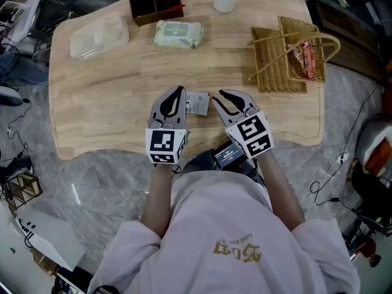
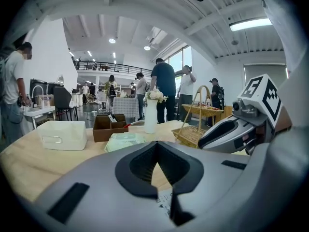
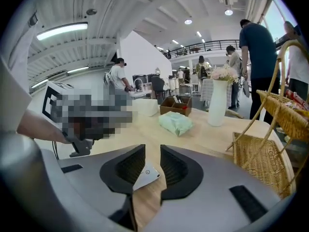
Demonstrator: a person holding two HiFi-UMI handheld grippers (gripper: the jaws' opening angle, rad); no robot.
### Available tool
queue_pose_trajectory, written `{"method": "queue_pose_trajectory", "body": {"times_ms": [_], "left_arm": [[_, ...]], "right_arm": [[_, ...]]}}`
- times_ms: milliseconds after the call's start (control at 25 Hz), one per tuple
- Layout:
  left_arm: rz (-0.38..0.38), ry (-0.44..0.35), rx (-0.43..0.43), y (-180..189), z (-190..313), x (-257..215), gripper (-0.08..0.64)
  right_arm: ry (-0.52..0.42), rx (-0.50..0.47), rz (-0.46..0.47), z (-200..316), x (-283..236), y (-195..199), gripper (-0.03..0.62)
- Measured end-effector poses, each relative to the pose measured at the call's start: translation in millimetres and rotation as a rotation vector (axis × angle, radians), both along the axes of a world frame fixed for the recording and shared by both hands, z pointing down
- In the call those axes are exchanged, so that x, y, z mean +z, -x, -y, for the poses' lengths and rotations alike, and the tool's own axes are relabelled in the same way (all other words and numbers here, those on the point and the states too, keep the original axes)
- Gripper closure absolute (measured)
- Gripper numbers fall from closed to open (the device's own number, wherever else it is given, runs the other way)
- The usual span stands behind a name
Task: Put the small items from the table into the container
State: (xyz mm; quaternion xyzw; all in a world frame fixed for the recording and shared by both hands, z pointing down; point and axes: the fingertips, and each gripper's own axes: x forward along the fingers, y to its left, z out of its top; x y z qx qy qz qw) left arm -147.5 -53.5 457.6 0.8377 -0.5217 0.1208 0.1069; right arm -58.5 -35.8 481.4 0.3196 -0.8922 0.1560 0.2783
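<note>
Packet (image 1: pixel 197 103), flat and white, lies on the table (image 1: pixel 104 97) between left gripper (image 1: pixel 180 90) and right gripper (image 1: pixel 222 94); it looks light and flimsy, so pinch an edge. Left gripper view: jaws pressed together, empty. Right gripper view: jaws spread, packet corner in the gap, not pinched.

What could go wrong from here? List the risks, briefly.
1. The white packet lies flat on the table; the open right tongs may skid over it instead of gripping.
2. The left tongs sit close beside it, so the two tongs could bump.
3. The wicker basket has a handle arcing over its opening that could snag a drop.
</note>
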Motion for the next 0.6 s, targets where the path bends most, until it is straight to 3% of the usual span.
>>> {"method": "queue_pose_trajectory", "body": {"times_ms": [600], "left_arm": [[0.018,0.102,0.004,17.6,-16.3,54.7,0.565]], "right_arm": [[0.15,-0.086,-0.09,-17.7,84.0,33.4,0.431]]}}
